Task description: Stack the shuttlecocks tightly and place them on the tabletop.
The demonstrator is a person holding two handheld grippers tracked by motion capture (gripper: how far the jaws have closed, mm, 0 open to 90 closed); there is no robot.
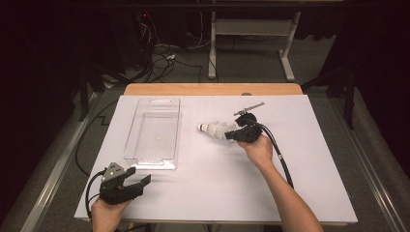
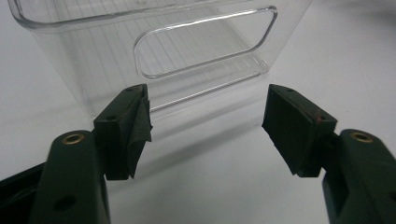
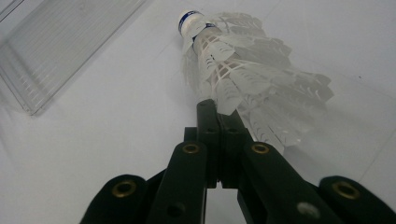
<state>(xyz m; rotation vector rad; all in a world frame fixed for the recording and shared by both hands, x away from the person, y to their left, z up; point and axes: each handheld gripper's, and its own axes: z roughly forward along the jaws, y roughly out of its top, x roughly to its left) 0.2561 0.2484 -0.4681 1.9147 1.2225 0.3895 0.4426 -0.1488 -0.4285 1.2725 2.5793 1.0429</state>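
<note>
Low at the lower left of the high view, the left gripper [image 1: 138,182] rests on the white table sheet [image 1: 217,179] with its jaws spread and nothing between them, pointed up toward the clear plastic bin [image 1: 153,130]; my guess is it waits there, out of the working path, ready to steady the bin if needed. The bin lies lengthwise left of centre, open side up, probably the place the load is meant for.

Just right of centre, the right gripper [image 1: 231,136] is clamped on the feather skirt of a white shuttlecock [image 1: 215,129], cork end pointing left toward the bin, so it looks to be on its way over. Whether it is lifted or touching the sheet I cannot tell.

The left gripper view gives the bin's near end wall with its cut-out handle slot [image 2: 205,42] seen between the open pads [image 2: 137,126], which the high view barely hints at. The right gripper view brings out the blue band round the cork [image 3: 191,19] and how the jaws pinch only the feather edge
</note>
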